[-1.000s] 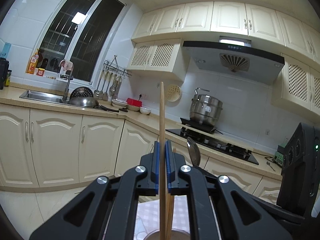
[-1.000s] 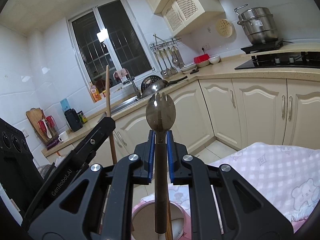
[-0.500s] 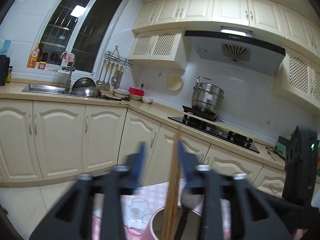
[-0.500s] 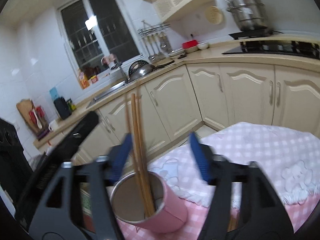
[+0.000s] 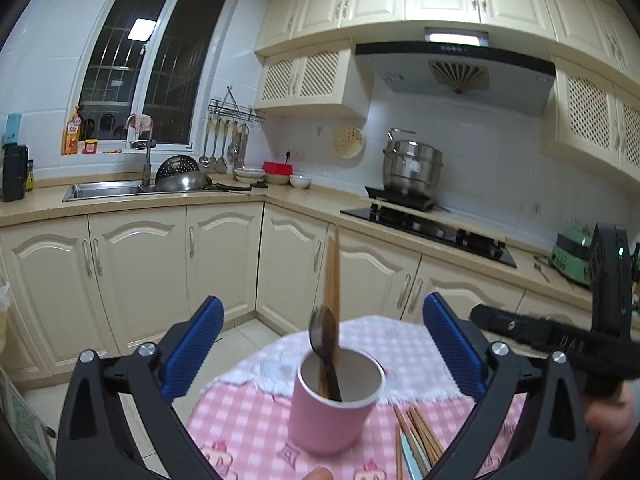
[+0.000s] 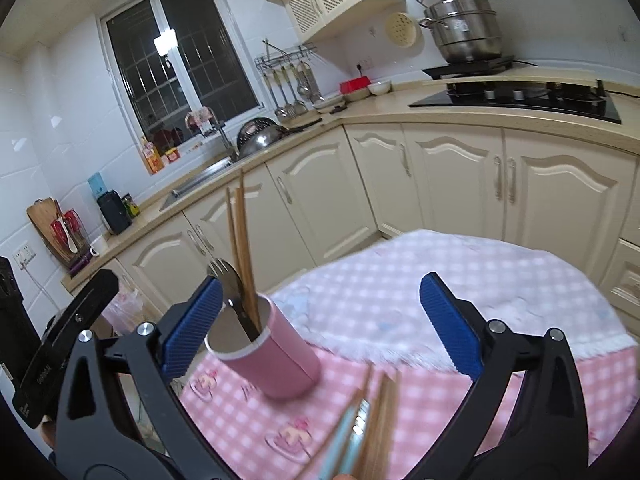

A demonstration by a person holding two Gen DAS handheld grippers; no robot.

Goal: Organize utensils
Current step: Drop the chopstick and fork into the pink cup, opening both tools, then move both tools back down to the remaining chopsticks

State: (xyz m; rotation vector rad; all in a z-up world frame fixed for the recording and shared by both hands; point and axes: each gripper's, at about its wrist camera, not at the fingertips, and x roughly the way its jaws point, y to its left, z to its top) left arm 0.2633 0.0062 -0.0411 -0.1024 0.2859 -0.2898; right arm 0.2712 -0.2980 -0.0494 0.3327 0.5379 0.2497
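Observation:
A pink cup stands on the pink checked tablecloth. Wooden chopsticks and a dark metal spork stand upright inside it. My left gripper is back from the cup, its jaws opening wide with nothing pressed between the blue pads. In the right wrist view the same cup sits low on the left, with the chopsticks and spork in it. My right gripper also has its jaws opening, holding nothing. Loose chopsticks lie on the cloth beside the cup.
Cream cabinets and a counter run behind the table, with a sink, a black hob and a steel pot. The right gripper's body shows at the right edge. The table's far edge drops to the floor.
Both grippers were shut, the left on a chopstick, the right on the spork. Both have let go, spread wide and drawn back. The chopstick and spork now stand in the cup.

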